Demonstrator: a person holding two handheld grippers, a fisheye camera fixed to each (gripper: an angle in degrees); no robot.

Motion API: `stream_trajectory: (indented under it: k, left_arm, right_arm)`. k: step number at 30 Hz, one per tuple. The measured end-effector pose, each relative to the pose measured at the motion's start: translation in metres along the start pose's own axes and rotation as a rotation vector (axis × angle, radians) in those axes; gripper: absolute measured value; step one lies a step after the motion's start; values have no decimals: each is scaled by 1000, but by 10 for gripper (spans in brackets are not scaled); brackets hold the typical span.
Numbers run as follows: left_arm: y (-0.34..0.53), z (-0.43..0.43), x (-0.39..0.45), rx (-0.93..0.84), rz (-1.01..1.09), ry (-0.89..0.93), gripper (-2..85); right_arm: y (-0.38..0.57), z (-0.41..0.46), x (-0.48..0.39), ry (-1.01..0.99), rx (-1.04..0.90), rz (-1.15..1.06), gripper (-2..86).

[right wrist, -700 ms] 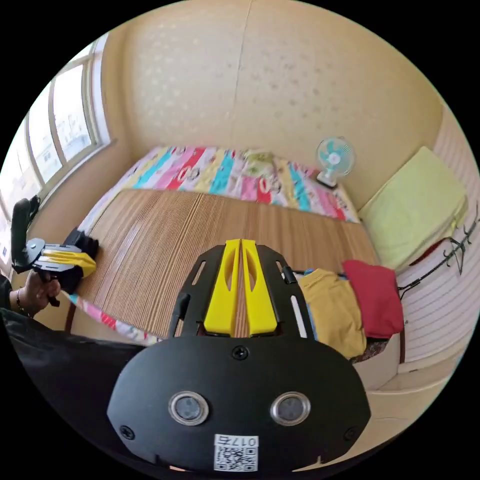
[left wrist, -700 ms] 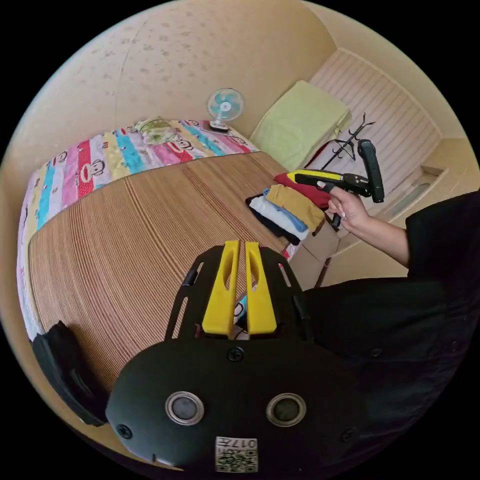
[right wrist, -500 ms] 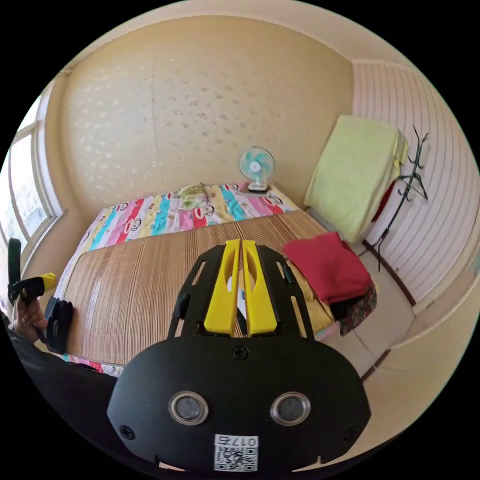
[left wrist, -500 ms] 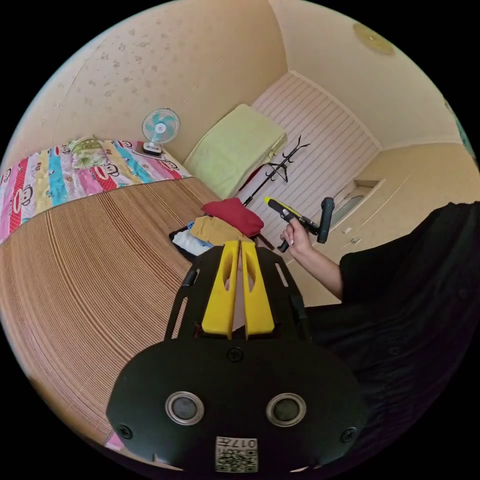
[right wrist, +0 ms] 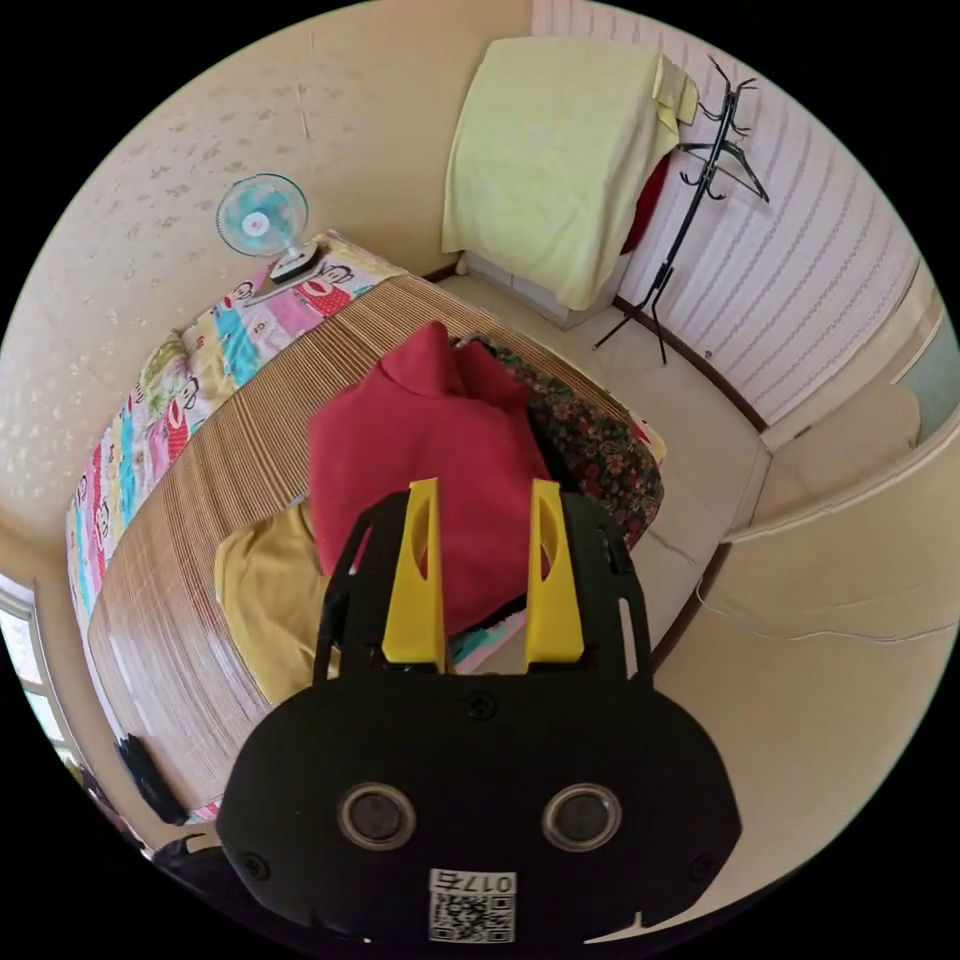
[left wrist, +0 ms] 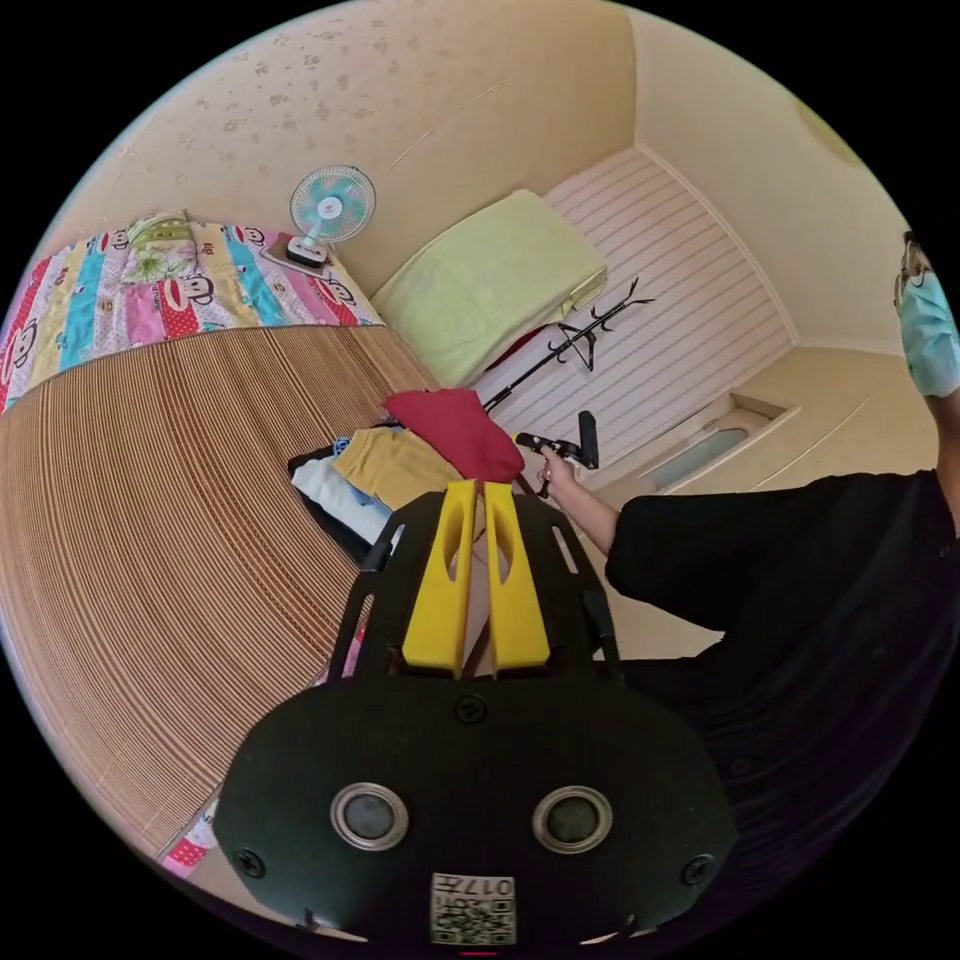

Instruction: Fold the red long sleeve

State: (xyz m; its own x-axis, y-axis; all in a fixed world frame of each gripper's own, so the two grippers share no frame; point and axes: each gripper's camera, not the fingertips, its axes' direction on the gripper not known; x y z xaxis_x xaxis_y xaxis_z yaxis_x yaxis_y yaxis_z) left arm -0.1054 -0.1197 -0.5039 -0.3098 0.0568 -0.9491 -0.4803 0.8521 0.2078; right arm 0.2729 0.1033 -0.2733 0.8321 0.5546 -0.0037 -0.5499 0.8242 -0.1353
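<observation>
A bedroom with pale yellow walls holds a bed covered by a ribbed bamboo mat (left wrist: 180, 480), a cartoon-striped sheet (left wrist: 150, 290) at its far end beside a small desk fan (right wrist: 258, 222). In the right gripper view, the right claw (right wrist: 484, 572) hangs with its yellow jaws spread wide and nothing between them. Just beyond its tips lies the red long sleeve (right wrist: 430, 450), bunched on top of a clothes pile, a mustard garment (right wrist: 265, 590) to its left and floral fabric (right wrist: 590, 450) to its right. The left claw (left wrist: 476, 580) has its jaws nearly together, gripping nothing; the pile sits just past it.
</observation>
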Motion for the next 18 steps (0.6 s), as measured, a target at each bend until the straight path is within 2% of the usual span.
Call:
stream_trajectory:
  k: [2,4,6,7,9,11,13,16,18]
  left_arm:
    - [-1,3,5,-6,20,-31,-8]
    - [-2,1,4,2,18,-88,-10]
    - [-2,-6,-4,29,-24,-105,-10]
    - [-2,-13,-10,63,-57,-98,-10]
    - [-2,-21,-17,115,-90,-88,-10]
    - [-3,-26,-21,141,-101,-104,-10]
    - [-7,-28,-23,156,-102,-129,-10]
    - [-13,-34,-26,188,-127,-104,-10]
    - [-17,-39,-26,194,-124,-106,-10]
  right_arm:
    - [-9,23,6,-67,-104,33,57]
    - [-6,17,4,-119,-48,79,27]
    - [8,-30,-20,-355,205,-15,15]
    - [10,-41,-26,-415,245,-33,13]
    - [19,-84,-63,-859,369,-238,9]
    - [23,-105,-101,-1067,381,-376,10]
    - [28,-112,-145,-1059,312,-490,14]
    - [30,-100,-180,-677,229,-477,31]
    - [12,-80,-157,-393,190,-330,92]
